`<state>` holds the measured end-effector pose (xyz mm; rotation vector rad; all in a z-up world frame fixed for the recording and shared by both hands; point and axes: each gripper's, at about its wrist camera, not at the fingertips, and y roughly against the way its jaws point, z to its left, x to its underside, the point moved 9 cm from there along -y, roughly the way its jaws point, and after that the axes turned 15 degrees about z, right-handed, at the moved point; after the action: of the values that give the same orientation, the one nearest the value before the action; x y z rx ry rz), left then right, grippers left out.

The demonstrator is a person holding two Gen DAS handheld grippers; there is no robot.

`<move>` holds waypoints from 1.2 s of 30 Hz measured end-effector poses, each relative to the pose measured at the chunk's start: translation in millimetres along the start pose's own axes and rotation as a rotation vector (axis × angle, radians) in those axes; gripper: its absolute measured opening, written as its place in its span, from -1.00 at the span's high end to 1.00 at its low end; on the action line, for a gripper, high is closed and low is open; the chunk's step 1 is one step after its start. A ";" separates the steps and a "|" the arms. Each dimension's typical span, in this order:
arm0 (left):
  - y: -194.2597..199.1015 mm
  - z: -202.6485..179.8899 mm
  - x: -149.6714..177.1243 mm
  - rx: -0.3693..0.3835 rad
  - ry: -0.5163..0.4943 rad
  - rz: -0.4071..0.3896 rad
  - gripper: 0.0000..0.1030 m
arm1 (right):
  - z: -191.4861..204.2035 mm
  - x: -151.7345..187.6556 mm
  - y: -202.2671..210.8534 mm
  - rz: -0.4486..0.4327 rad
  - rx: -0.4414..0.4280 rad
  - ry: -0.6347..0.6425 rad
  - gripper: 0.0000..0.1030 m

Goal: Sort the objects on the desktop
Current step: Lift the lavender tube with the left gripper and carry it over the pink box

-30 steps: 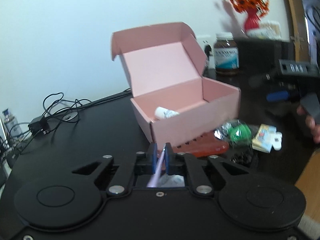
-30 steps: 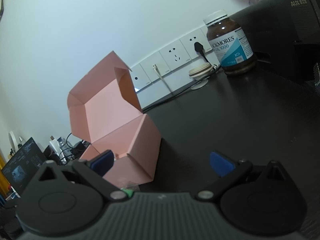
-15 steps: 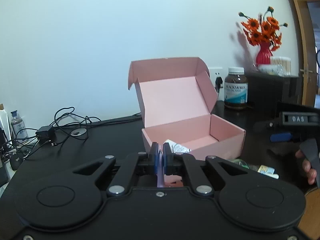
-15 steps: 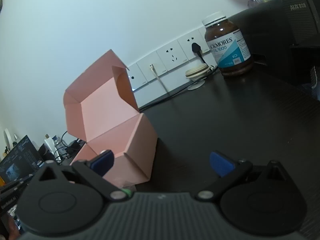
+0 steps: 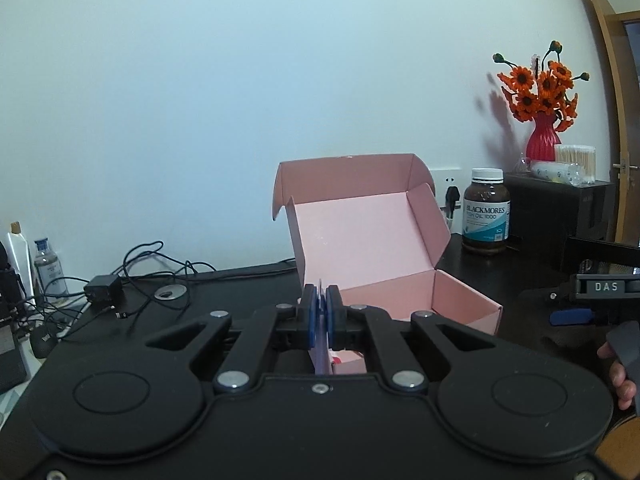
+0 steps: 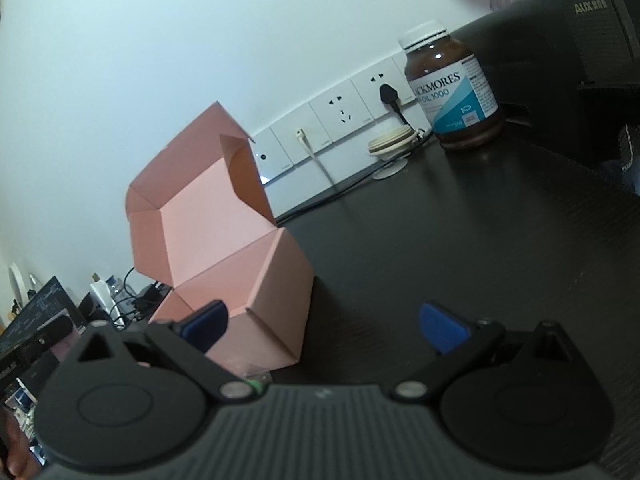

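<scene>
Rising since a second ago, the left gripper (image 5: 320,312) is clenching a thin pink card (image 5: 321,354) before the open pink box (image 5: 384,256) at twelve o'clock; the right gripper (image 6: 324,326) is hanging released, empty.

Right hand-held gripper (image 6: 324,326) spread wide (empty), pink box (image 6: 224,256) lid up, brown bottle (image 6: 452,88) behind

- Pink box (image 5: 372,236): matt cardboard, smooth.
- Desk (image 6: 480,240): dark, faintly grained, low sheen.
- Supplement bottle (image 6: 452,88): glossy brown, paper label, ribbed white plastic cap.
- Vase (image 5: 541,140): glossy red, ridged.
- Left gripper (image 5: 320,312): matt black plastic, metal screws, blue pads.
</scene>
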<state>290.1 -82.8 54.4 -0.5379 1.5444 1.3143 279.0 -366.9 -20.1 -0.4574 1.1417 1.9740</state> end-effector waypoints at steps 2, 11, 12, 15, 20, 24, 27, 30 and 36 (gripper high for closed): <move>-0.5 0.2 -1.3 -0.010 -0.002 -0.003 0.90 | 0.0 -0.1 -0.1 0.001 -0.002 0.000 -0.99; 5.0 3.3 -21.6 -0.029 0.002 -0.035 0.90 | -0.4 -0.2 -0.3 0.003 -0.012 -0.004 -0.99; 3.4 2.6 -23.4 -0.030 0.000 -0.033 0.90 | -0.5 -0.3 -0.2 0.002 -0.013 -0.004 -0.99; 0.0 0.8 -28.9 -0.032 -0.009 -0.033 0.90 | 0.8 -0.2 -0.5 0.002 -0.010 -0.003 -0.99; 2.0 -1.3 -46.9 -0.022 -0.034 -0.063 0.90 | 2.6 0.1 -1.1 0.003 -0.006 0.009 -0.99; -2.2 -0.2 -69.5 0.028 -0.027 -0.076 0.90 | 3.7 0.3 -0.3 -0.003 -0.009 0.017 -0.99; -12.2 -3.0 -85.9 0.078 -0.030 -0.058 0.90 | 3.4 0.2 0.9 -0.010 -0.019 0.015 -0.99; -29.0 -10.4 -96.5 0.091 -0.044 -0.030 0.90 | 2.9 0.0 1.8 -0.014 -0.027 0.011 -0.99; -55.1 -34.8 -91.3 0.106 -0.075 0.017 0.90 | 5.6 0.5 3.8 -0.021 -0.035 0.028 -0.99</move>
<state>358.7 -155.3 105.6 -0.4057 1.5501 1.2433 276.1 -363.0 -15.3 -0.5152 1.1173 1.9772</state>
